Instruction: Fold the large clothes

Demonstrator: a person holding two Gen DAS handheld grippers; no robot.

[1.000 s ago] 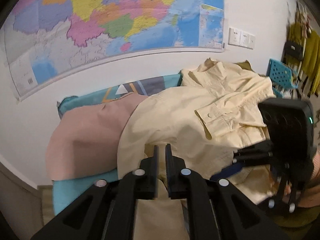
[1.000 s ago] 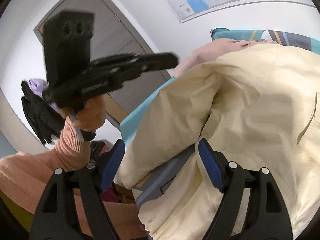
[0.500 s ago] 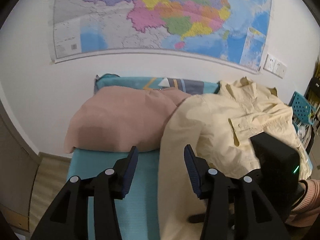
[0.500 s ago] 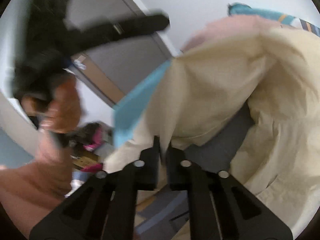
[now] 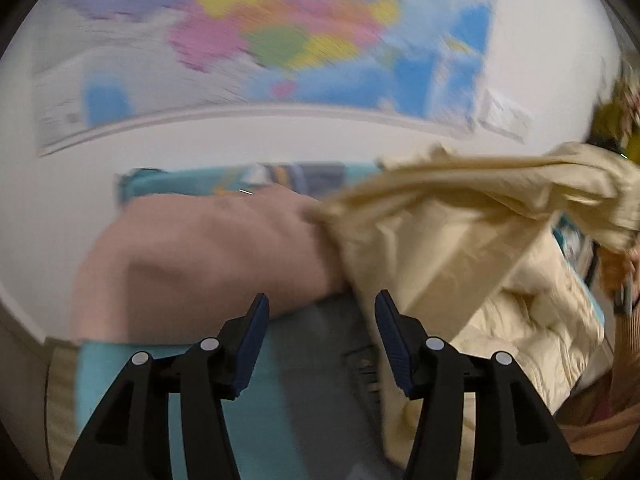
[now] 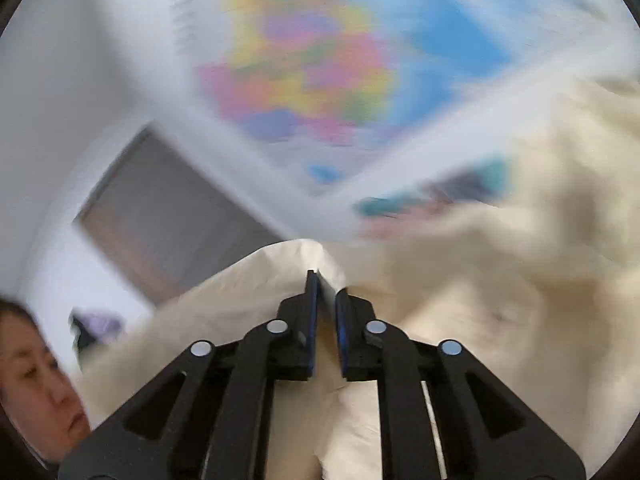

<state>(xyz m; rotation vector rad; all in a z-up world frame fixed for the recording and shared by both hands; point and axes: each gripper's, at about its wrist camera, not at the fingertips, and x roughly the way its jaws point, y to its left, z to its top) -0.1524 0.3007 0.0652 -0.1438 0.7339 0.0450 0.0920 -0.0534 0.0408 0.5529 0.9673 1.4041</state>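
- Left claw (image 5: 318, 344) is opening, pads wide apart, gripping nothing; only grey and teal bed cover (image 5: 256, 420) is showing in the gap.
- Cream shirt (image 5: 460, 248) is sitting just right of the left claw, its edge brushing past the right finger (image 5: 394, 344), one part stretching up and off to the far right.
- Pink garment (image 5: 208, 256) is lying ahead and left of the left claw, on the bed.
- Right claw (image 6: 325, 312) is nearly closed but easing open, pinching a fold of the cream shirt (image 6: 500, 300) between its pads, cloth draping around and below the fingers.
- Wall map (image 6: 340, 60) is blurring ahead of and above both claws.
- Person's face is showing at the lower left of the right claw.
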